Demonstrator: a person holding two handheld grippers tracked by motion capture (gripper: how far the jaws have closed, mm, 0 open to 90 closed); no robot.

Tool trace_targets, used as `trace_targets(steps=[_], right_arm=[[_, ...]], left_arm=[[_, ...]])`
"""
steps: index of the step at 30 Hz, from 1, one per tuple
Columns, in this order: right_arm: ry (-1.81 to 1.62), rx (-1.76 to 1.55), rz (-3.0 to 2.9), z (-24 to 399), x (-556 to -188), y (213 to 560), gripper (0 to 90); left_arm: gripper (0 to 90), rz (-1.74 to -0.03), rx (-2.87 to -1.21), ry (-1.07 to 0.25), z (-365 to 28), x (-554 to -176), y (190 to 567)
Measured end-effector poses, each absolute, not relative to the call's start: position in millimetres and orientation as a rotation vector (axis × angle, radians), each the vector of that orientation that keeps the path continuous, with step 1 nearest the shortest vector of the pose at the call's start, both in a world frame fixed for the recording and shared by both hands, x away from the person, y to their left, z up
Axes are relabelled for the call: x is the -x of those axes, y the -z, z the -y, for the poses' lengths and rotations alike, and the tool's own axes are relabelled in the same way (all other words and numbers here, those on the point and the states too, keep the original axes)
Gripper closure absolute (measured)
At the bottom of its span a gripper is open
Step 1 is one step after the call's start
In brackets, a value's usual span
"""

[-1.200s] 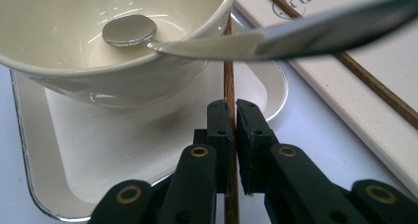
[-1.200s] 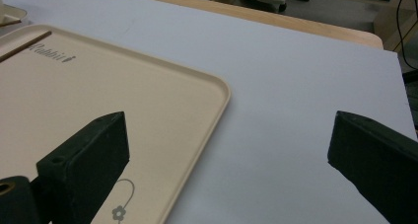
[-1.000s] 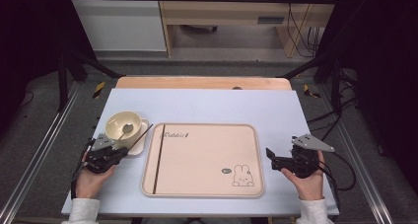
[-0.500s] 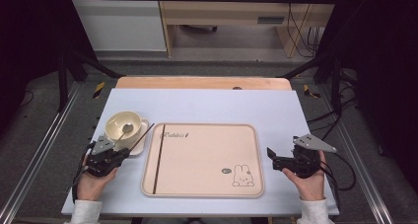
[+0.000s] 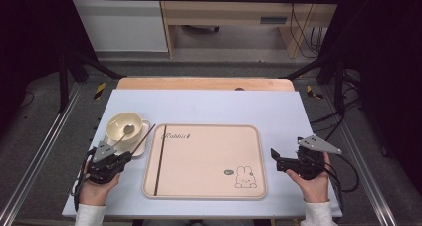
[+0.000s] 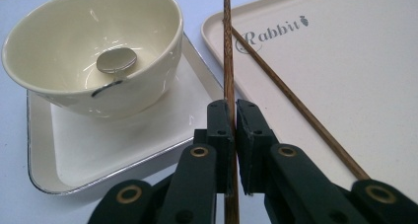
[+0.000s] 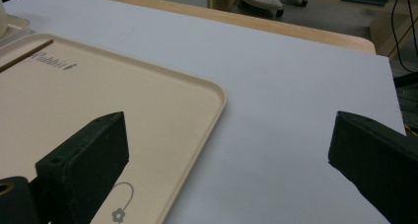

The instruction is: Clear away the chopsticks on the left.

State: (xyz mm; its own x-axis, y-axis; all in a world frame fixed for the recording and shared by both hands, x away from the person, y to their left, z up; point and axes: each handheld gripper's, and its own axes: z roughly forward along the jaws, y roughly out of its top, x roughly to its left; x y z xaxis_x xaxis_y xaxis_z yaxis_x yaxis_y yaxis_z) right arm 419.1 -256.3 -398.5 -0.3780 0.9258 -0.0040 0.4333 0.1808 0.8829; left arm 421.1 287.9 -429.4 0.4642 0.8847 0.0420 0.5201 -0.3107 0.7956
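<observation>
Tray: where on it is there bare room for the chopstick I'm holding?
The tray is bare from the chopstick lying along its left edge across to the rabbit print. It is crowded left of the tray: bowl on the square dish.

Both hand-held grippers, the left hand-held gripper [image 5: 113, 159] and the right hand-held gripper [image 5: 286, 162], are black with brass-ringed pivot holes, small screw holes in the pads, grey three-cornered top plates and black cables. The sleeves look white.
</observation>
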Motion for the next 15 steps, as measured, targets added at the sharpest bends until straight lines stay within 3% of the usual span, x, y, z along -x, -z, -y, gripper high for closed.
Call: trace_targets(steps=[15], right_arm=[[-1.141, -1.275, -1.898, 256, -419, 398, 2.1]], left_arm=[[85.3, -1.199, -1.886, -0.695, -262, -412, 420]])
